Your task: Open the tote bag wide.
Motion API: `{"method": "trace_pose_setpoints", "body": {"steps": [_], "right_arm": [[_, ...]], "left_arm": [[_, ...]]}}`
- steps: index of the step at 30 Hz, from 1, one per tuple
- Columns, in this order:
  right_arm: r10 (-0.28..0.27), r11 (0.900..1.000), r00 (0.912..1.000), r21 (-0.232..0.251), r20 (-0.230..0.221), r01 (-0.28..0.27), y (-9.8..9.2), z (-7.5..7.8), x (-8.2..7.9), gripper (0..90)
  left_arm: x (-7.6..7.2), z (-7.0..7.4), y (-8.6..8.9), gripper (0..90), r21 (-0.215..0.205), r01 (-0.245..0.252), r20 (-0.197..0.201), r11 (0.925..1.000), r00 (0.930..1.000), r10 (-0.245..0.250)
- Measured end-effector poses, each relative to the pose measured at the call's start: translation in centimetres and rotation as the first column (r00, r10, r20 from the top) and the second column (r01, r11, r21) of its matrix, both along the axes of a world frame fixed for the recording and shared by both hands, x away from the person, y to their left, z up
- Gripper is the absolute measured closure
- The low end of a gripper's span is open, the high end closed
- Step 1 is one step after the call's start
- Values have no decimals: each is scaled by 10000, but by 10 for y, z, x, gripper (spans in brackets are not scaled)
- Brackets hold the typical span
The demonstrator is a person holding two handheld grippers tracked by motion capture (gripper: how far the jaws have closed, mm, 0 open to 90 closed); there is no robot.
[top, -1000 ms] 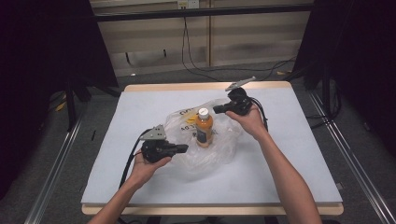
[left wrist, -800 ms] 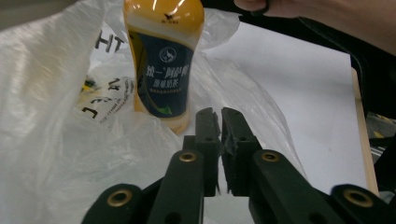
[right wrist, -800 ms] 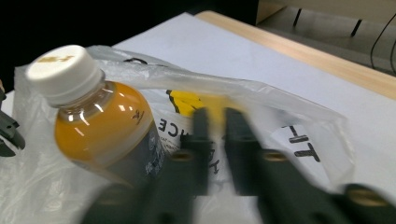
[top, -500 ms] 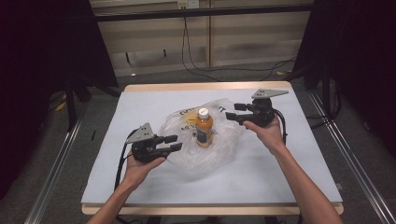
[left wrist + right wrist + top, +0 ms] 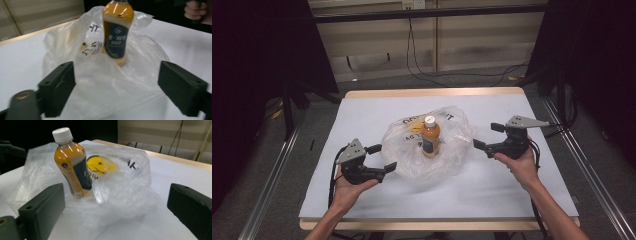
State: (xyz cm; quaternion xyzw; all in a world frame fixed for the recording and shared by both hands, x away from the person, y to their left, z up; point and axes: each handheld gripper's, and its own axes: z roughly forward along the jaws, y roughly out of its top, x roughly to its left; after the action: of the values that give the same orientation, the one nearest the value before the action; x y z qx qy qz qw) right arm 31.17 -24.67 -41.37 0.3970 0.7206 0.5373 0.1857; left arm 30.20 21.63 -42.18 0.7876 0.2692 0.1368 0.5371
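An orange drink bottle [image 5: 430, 136] with a white cap and a dark label stands upright in a crumpled clear plastic bag [image 5: 447, 160] printed with a yellow smiley face, mid-table. My left gripper [image 5: 384, 157] is just off the bag's left edge, open, its jaws having just been opening with nothing pressed between them. My right gripper [image 5: 487, 136] hovers off the bag's right edge, also open after just opening. The left gripper view has the bottle [image 5: 117, 32] and bag [image 5: 105, 82] ahead of the left gripper [image 5: 116, 72]. The right gripper view looks past the right gripper [image 5: 116, 192] at the bottle [image 5: 72, 165] and bag [image 5: 125, 195].
The white table [image 5: 362, 115] has a wooden rim and bare surface all around the bag. Dark curtains stand at both sides, and cables [image 5: 432, 75] run across the floor behind the far edge. The other hand [image 5: 195, 12] shows at the top right of the left gripper view.
Both grippers were shut at the bag and have let go, opened, and drawn outward, the left to the left and the right to the right and nearer. The bag has settled slack around the bottle.
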Motion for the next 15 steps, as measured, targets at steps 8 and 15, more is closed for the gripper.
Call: {"method": "trace_pose_setpoints", "body": {"steps": [8,15], "right_arm": [[-555,9983,9975,211,429,546,-21,-2,-42,24],[-1045,9943,9925,300,632,1028,-27,-10,-69,33]], "left_arm": [[-14,-3,25,65,-131,-485,259,9987,9985,488],[-31,0,39,31,-216,-747,405,9970,9963,756]]}}
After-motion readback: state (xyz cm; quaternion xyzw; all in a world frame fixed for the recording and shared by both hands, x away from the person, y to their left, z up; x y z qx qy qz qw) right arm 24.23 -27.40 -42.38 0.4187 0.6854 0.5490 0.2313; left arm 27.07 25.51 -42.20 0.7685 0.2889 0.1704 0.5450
